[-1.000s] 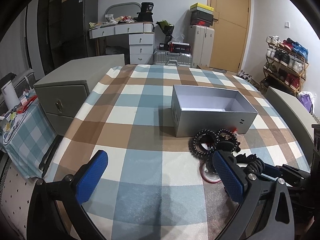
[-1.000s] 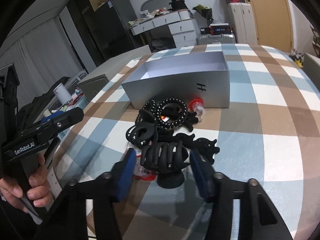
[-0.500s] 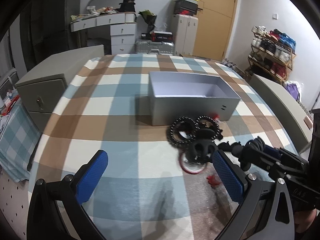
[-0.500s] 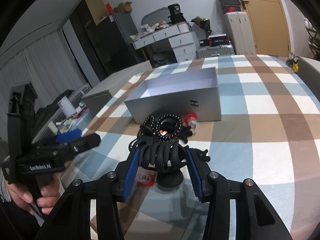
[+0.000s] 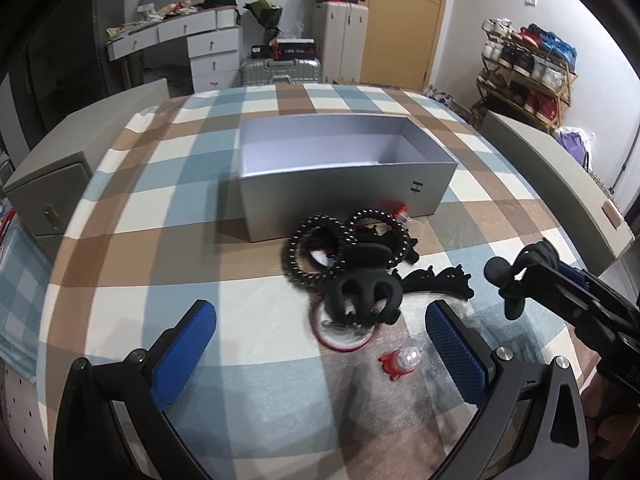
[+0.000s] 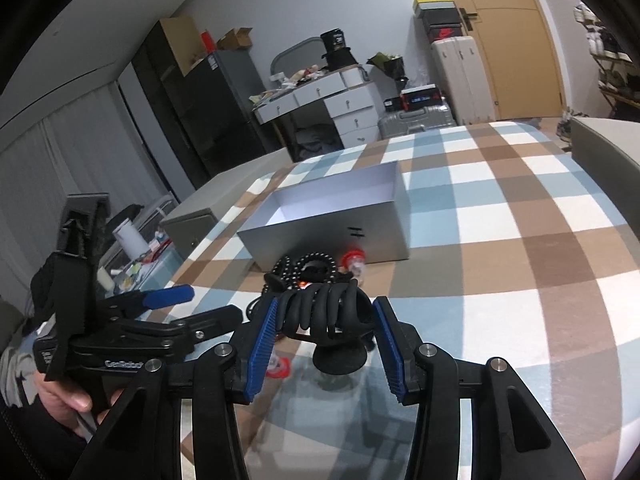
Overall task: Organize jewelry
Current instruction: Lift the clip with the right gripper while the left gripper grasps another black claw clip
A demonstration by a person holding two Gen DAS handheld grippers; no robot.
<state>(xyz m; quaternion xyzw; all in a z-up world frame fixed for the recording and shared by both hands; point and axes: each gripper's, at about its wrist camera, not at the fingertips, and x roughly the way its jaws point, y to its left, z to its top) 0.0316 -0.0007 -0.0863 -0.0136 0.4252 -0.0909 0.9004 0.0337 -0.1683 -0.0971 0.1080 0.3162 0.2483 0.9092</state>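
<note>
Room light was even and fairly dim, coming from overhead; soft shadows lay under the grey box [image 5: 344, 188] and under the pile of black hair clips [image 5: 360, 280] on the checked bench [image 5: 160, 184]. Both fisheye views bowed straight lines hard and went black at the corners. Motion blur smeared the red ring [image 5: 340, 336] and nearby checks; the far furniture stayed reasonably sharp.
</note>
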